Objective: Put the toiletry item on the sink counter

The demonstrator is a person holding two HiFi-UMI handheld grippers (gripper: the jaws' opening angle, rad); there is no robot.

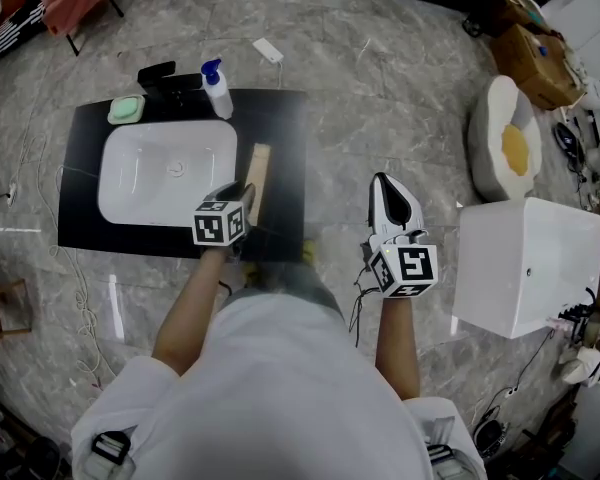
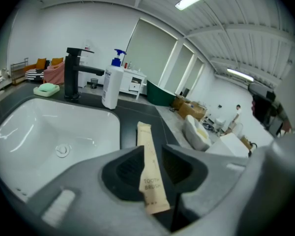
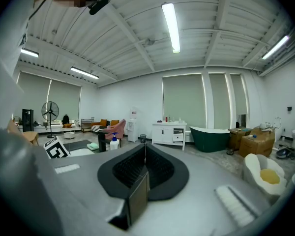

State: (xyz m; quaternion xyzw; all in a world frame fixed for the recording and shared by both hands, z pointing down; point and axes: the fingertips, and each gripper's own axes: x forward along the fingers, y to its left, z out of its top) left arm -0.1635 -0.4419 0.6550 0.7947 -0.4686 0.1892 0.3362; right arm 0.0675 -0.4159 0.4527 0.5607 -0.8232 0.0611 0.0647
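- Left gripper (image 2: 150, 150) jaws apart; toothbrush packet (image 2: 150, 186) lies loose between them on the table (image 1: 282, 158) (right of the basin (image 1: 165, 173)).
- Withdraw straight back so the jaws don't drag it.
- Right gripper (image 3: 144, 154) jaws together, empty.

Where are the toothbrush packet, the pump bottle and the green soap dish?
toothbrush packet (image 2: 148, 161): left gripper view, middle of the paper sleeve.
pump bottle (image 2: 111, 87): left gripper view, white body below the blue pump.
green soap dish (image 2: 47, 92): left gripper view, its near side wall.

The basin (image 1: 140, 183) looks glossy and smooth; the counter (image 1: 280, 138) matt black; the toothbrush packet (image 2: 150, 181) paper.
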